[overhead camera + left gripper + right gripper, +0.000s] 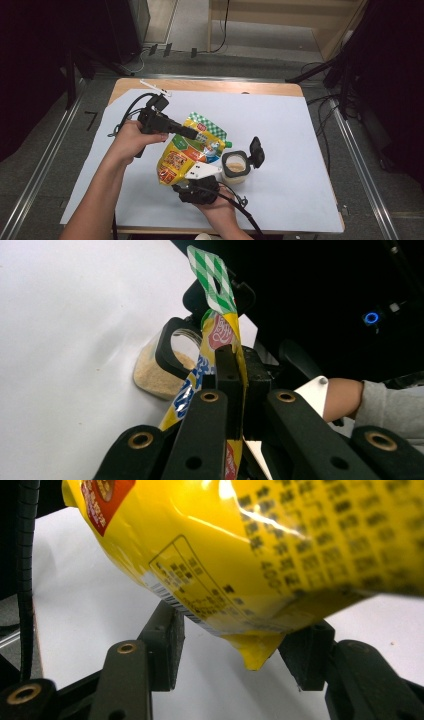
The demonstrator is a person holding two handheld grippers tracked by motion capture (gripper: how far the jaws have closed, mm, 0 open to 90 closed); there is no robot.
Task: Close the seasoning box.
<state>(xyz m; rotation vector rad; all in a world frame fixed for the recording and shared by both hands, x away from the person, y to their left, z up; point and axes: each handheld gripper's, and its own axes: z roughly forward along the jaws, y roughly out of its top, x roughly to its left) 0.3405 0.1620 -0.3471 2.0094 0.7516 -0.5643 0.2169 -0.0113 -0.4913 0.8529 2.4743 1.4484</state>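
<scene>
- Right gripper [192,176], at the near edge of the table, points away from the person at the lower end of the pouch; jaws spread apart, pads not pressing anything. In the right gripper view the pouch's bottom corner hangs between the two pads, clear of both.
- Glossy yellow plastic pouch with a green-and-white checked top [189,148] hangs tilted above the white paper sheet covering the wooden table [280,130], near the middle, its checked top far and its bottom near.
- Left gripper [196,134], coming in from the left, is clenched on the pouch's upper part; the left gripper view shows the film pinched flat between the pads.
- Small clear square jar of tan granules [235,167] stands just right of the pouch, its black flip lid [256,152] open and upright.
</scene>
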